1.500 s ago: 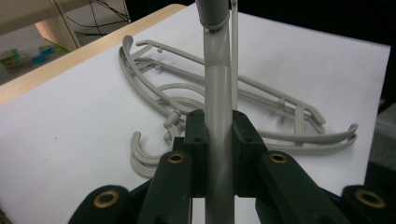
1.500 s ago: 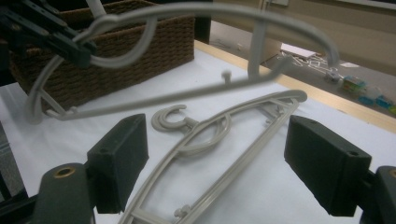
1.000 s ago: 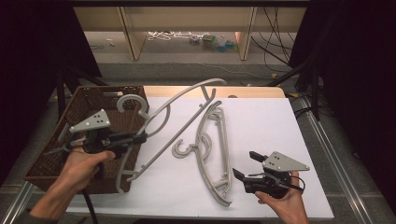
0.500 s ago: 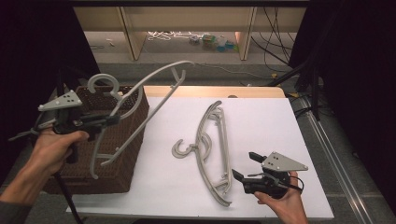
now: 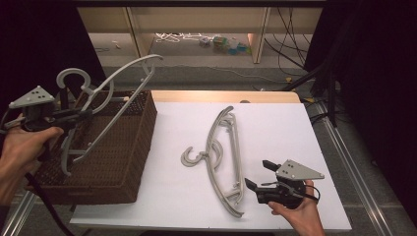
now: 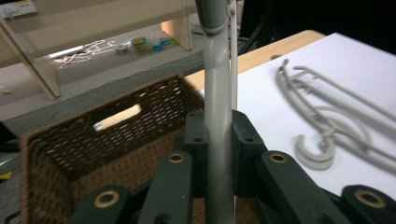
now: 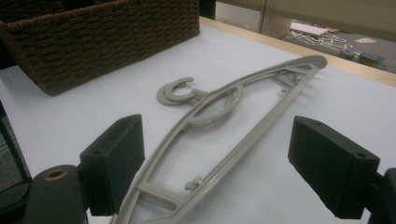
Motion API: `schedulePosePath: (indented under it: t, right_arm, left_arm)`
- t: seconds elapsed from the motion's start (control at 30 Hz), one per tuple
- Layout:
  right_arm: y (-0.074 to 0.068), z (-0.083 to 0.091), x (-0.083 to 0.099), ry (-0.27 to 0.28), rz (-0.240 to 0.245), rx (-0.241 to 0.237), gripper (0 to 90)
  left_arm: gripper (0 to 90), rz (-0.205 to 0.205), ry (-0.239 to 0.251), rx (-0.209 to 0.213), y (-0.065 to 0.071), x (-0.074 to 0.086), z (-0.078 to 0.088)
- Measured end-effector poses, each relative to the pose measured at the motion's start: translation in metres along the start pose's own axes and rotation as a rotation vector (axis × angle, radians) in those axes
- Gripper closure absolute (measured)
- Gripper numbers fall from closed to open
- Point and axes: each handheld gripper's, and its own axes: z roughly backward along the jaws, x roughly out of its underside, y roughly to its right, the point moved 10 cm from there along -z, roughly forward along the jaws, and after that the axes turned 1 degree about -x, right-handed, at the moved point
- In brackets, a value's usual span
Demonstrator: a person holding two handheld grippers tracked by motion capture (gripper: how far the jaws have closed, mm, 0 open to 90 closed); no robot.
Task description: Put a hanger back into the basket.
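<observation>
My left gripper [image 5: 84,116] is shut on one arm of a grey plastic hanger [image 5: 107,92] and holds it tilted in the air over the brown wicker basket [image 5: 135,147], hook uppermost. In the left gripper view the jaws [image 6: 218,140] clamp the hanger's arm [image 6: 217,84] above the basket's inside [image 6: 70,140]. A second grey hanger [image 5: 223,150] lies flat on the white sheet. My right gripper [image 5: 258,175] rests open by that hanger's near end; in the right gripper view its pads [image 7: 114,158] stand wide on either side of the hanger [image 7: 243,107], not touching it.
The white sheet [image 5: 285,132] covers the table, with a wooden strip [image 5: 221,96] along the far edge. The basket fills the table's left end. Beyond the table stand a low shelf [image 5: 196,19], small clutter on the floor [image 5: 221,43] and cables [image 5: 295,78].
My left gripper has carried its hanger up and to the left, from the sheet beside the basket to above the basket. The right gripper and the lying hanger have stayed put.
</observation>
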Motion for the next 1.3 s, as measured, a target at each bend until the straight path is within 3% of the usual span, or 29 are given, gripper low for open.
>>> schedulePosePath:
  t: [0.2, 0.37, 0.43, 0.87, 0.93, 0.97, 1.03, 1.13, 1.17, 1.23, 1.27, 1.3]
  right_arm:
    - [0.001, 0.000, 0.001, -0.002, 0.002, 0.000, 19.5]
    - [0.000, -0.003, 0.000, 0.013, 0.001, -0.004, 19.5]
    - [-0.001, -0.001, 0.002, -0.010, -0.010, -0.010, 19.4]
    - [-0.001, -0.002, -0.001, 0.018, 0.007, -0.008, 16.0]
    - [0.000, -0.001, 0.000, 0.001, 0.009, -0.003, 16.0]
    - [-0.001, -0.003, -0.002, 0.032, 0.006, -0.011, 16.0]
    - [-0.001, -0.002, 0.000, 0.009, 0.008, -0.006, 16.0]
    - [-0.001, -0.003, -0.001, 0.018, 0.008, -0.010, 16.0]
    - [-0.001, -0.003, -0.001, 0.018, 0.011, -0.007, 16.0]
    - [-0.001, -0.003, -0.001, 0.016, 0.012, -0.007, 16.0]
    - [-0.001, -0.003, -0.001, 0.016, 0.012, -0.007, 16.0]
    - [-0.001, -0.003, -0.001, 0.016, 0.012, -0.008, 16.0]
  left_arm:
    - [79.5, -0.041, -0.025, -0.045, -0.025, 0.020, 0.000]
    - [79.5, -0.053, -0.045, -0.068, -0.036, 0.034, 0.002]
    - [79.5, -0.063, -0.053, -0.067, -0.037, 0.040, 0.003]
    - [79.5, -0.036, -0.166, -0.100, -0.054, 0.085, -0.007]
    - [79.5, -0.063, -0.209, -0.090, -0.057, 0.091, -0.006]
    - [79.5, -0.034, -0.193, -0.094, -0.056, 0.092, -0.009]
    - [79.5, -0.078, -0.247, -0.081, -0.059, 0.097, -0.007]
    - [79.5, -0.070, -0.267, -0.075, -0.059, 0.101, -0.012]
    - [79.5, -0.021, -0.238, -0.080, -0.056, 0.100, -0.017]
    - [79.4, -0.046, -0.273, -0.074, -0.057, 0.104, -0.019]
    - [79.4, -0.020, -0.264, -0.078, -0.055, 0.105, -0.024]
    - [79.4, -0.027, -0.277, -0.072, -0.055, 0.107, -0.025]
